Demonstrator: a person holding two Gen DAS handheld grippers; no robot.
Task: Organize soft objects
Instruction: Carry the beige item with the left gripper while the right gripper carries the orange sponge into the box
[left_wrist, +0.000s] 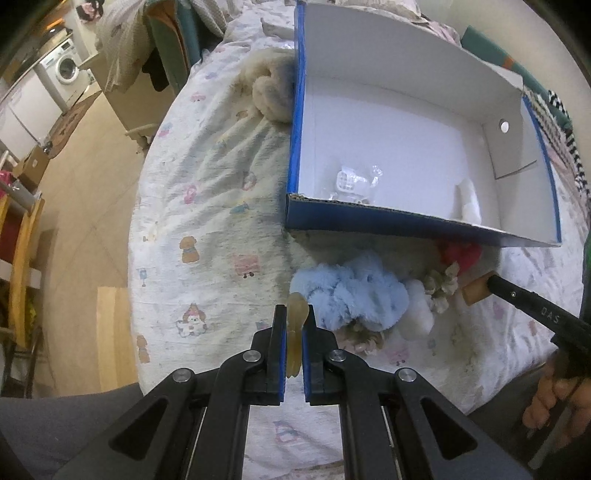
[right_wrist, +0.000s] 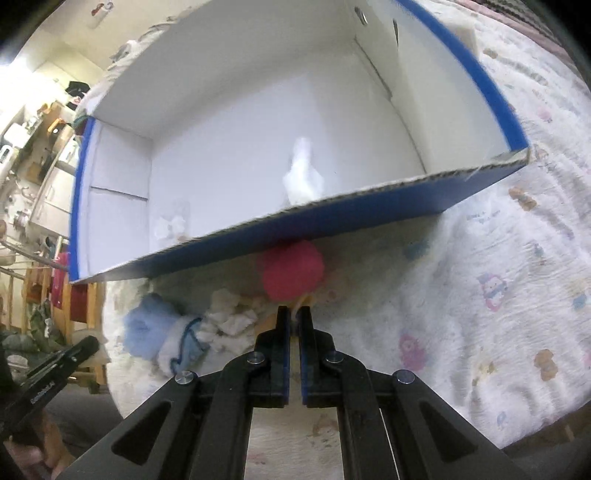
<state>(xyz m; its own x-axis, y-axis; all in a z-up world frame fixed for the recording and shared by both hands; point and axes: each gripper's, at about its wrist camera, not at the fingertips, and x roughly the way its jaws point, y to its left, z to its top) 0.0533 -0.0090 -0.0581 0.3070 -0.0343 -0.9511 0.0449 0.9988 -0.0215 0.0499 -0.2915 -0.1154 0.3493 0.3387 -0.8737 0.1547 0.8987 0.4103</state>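
Soft toys heaped on bed just outside near wall of blue box (left_wrist: 406, 218): blue fluffy toy (left_wrist: 354, 291), red pompom (right_wrist: 291, 271) right against that wall, white fluffy bits (right_wrist: 231, 321) between them. Box tilts open toward you, likely so pieces drop in easily; inside near wall, small white fluffy piece (right_wrist: 303, 177) and clear plastic packet (left_wrist: 354, 181). Your left claw (left_wrist: 294, 332) pressed together, pinching tan rubbery tab (left_wrist: 296, 314) beside blue toy. Your right claw (right_wrist: 294, 321) pressed together on tan bit (right_wrist: 301, 301) below pompom; whether attached to it, cannot tell.
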